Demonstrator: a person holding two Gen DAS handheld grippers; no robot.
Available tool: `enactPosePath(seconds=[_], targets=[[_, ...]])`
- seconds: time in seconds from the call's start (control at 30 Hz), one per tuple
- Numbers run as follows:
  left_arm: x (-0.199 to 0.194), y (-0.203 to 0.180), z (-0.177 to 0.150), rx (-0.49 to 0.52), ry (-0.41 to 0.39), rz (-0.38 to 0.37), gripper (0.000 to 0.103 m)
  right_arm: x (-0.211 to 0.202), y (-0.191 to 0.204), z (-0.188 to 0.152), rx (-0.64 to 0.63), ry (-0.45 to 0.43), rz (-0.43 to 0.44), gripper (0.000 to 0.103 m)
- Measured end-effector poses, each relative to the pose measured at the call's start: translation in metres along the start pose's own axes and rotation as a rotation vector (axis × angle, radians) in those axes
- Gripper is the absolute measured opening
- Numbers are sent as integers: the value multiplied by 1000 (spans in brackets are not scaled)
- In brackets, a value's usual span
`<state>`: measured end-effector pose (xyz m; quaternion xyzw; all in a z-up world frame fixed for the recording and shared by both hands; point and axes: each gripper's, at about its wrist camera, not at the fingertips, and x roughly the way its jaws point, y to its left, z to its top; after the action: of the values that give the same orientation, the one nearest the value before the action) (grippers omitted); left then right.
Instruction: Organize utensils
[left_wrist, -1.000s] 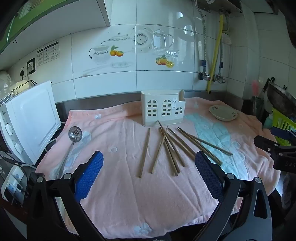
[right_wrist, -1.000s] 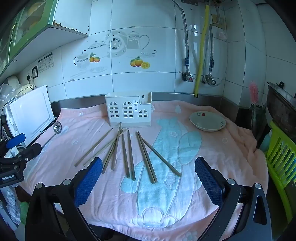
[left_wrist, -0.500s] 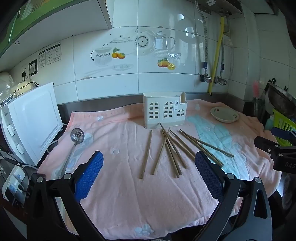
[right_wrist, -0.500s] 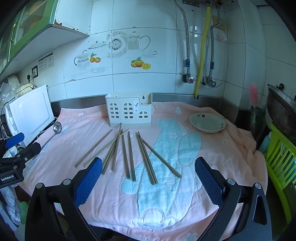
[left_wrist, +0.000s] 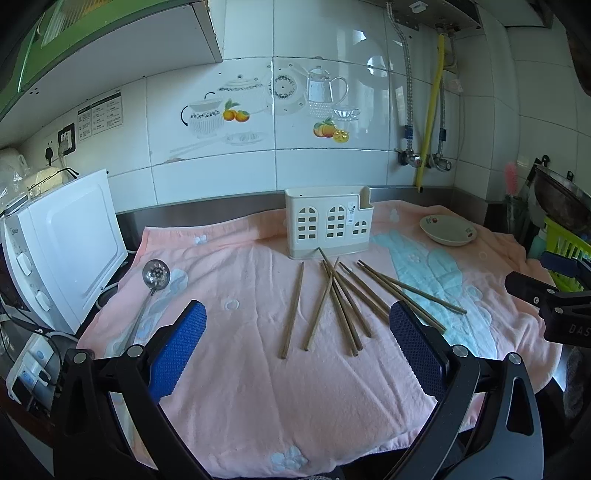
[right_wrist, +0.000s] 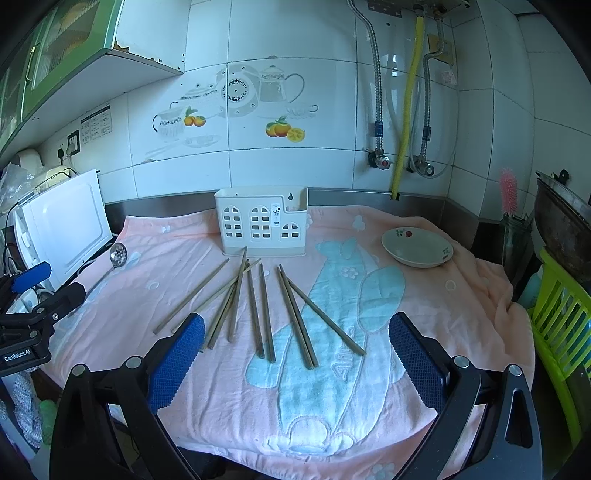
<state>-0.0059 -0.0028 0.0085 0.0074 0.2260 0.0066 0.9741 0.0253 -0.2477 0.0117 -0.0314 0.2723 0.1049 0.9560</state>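
Observation:
Several wooden chopsticks (left_wrist: 338, 302) (right_wrist: 258, 306) lie scattered on a pink towel (left_wrist: 240, 369) (right_wrist: 424, 306), just in front of a white utensil holder (left_wrist: 327, 226) (right_wrist: 263, 226) that stands upright at the back. A slotted metal spoon (left_wrist: 149, 291) (right_wrist: 117, 255) lies at the towel's left side. My left gripper (left_wrist: 295, 350) hovers open near the towel's front edge, nothing between its blue pads. My right gripper (right_wrist: 295, 354) is open too, above the near ends of the chopsticks and empty.
A small ceramic dish (left_wrist: 447, 230) (right_wrist: 417, 246) sits at the back right. A white microwave (left_wrist: 62, 247) stands at the left, a green plastic basket (right_wrist: 561, 325) and a dark wok (right_wrist: 561, 229) at the right. Tiled wall and pipes (right_wrist: 406, 110) close off the back.
Both views have tilted up a little, so the holder and chopsticks sit slightly lower in frame. Nothing on the towel has moved and both grippers stay open.

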Motion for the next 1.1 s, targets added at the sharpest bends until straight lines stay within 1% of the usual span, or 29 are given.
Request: enactPosePath(seconds=[0.6,1.1], targets=[[-1,0,3,1,-1,6,98,-1,-1,0,-1,-1,5,97],[4,3,0,0,4,5,98,3,2,1,-2,5,11,97]])
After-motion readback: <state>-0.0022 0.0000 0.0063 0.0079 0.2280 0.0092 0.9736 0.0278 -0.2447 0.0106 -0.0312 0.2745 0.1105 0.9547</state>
